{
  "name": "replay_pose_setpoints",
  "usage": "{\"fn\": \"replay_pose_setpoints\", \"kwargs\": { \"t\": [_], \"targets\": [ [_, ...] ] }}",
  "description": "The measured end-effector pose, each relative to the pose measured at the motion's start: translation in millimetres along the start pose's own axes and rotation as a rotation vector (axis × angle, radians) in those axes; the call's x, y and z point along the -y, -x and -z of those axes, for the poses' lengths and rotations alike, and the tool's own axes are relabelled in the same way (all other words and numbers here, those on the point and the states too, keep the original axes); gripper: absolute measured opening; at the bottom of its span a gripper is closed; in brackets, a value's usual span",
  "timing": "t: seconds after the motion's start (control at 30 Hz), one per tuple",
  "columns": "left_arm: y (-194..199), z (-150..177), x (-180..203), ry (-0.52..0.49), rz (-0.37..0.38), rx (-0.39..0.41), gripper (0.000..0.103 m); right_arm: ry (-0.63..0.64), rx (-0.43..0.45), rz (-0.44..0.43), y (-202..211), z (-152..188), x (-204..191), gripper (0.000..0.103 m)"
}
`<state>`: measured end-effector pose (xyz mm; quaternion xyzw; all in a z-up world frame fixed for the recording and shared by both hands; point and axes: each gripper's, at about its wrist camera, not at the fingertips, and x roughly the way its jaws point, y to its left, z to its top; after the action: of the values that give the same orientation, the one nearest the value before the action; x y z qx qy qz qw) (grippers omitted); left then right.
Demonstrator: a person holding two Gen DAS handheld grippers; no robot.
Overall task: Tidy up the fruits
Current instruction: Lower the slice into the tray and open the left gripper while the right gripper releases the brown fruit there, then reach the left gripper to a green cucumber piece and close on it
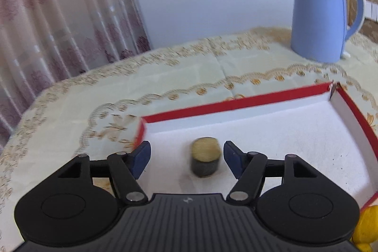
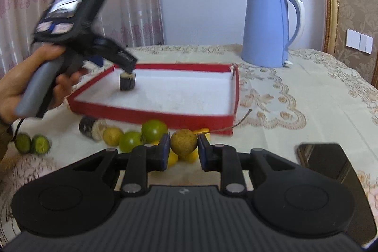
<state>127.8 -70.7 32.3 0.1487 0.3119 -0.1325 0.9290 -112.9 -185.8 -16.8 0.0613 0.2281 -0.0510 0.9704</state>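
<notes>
A short dark cylinder with a pale cut top point(image 1: 205, 161) stands upright in the near left part of the red tray with a white floor point(image 1: 236, 103). My left gripper point(image 1: 186, 154) hangs open around it, its blue pads clear of it on both sides. From the right wrist view the same cylinder point(image 2: 127, 81) stands under the left gripper point(image 2: 128, 66), which a hand point(image 2: 23, 77) holds. My right gripper point(image 2: 183, 145) is shut on a round brown fruit point(image 2: 183, 142) with a long dry stem, in front of the tray's near wall point(image 2: 151, 118).
Loose fruit lies before the tray: green ones point(image 2: 154, 130), a yellowish one point(image 2: 113, 135), yellow ones point(image 2: 189, 157) under my right gripper, a second dark cylinder point(image 2: 91, 128) on its side, lime halves point(image 2: 32, 143). A blue kettle point(image 2: 267, 27) stands behind. A dark flat object point(image 2: 330, 164) lies at right.
</notes>
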Motion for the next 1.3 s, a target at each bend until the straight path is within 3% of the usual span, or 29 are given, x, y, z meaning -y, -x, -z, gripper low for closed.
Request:
{"fn": "replay_pose_setpoints", "kwargs": {
  "t": [0.1, 0.3, 0.63, 0.7, 0.73, 0.9, 1.07, 1.3],
  "targets": [
    [24.4, 9.9, -20.8, 0.050, -0.005, 0.028, 0.074, 0.008, 0.014, 0.003, -9.8, -13.5, 2.7, 0.024],
    [70.8, 48.5, -60.6, 0.156, -0.010, 0.074, 0.075, -0.021, 0.004, -0.020, -42.9, -42.4, 13.3, 0.024],
    [99.9, 109.7, -96.7, 0.225, -0.023, 0.041, 0.076, -0.036, -0.075, 0.073, -122.5, -73.8, 23.2, 0.024],
    [104.8, 118.3, -100.6, 0.214, -0.014, 0.044, 0.076, -0.052, -0.100, 0.109, -133.6, -76.7, 26.4, 0.038],
    [106.6, 122.3, -101.7, 0.199, -0.004, 0.045, 0.076, -0.053, -0.099, 0.128, -133.8, -76.6, 25.8, 0.050],
    [115.2, 144.8, -99.5, 0.096, 0.068, 0.057, 0.076, -0.013, -0.015, 0.084, -95.8, -64.8, 8.3, 0.059],
    [127.1, 167.8, -97.7, -0.019, 0.108, 0.088, 0.076, -0.040, 0.074, -0.015, -40.9, -40.5, -9.6, 0.077],
    [137.4, 185.5, -102.1, -0.111, 0.155, 0.109, 0.080, -0.087, 0.079, -0.077, -6.3, -12.5, -17.6, 0.081]
  ]
}}
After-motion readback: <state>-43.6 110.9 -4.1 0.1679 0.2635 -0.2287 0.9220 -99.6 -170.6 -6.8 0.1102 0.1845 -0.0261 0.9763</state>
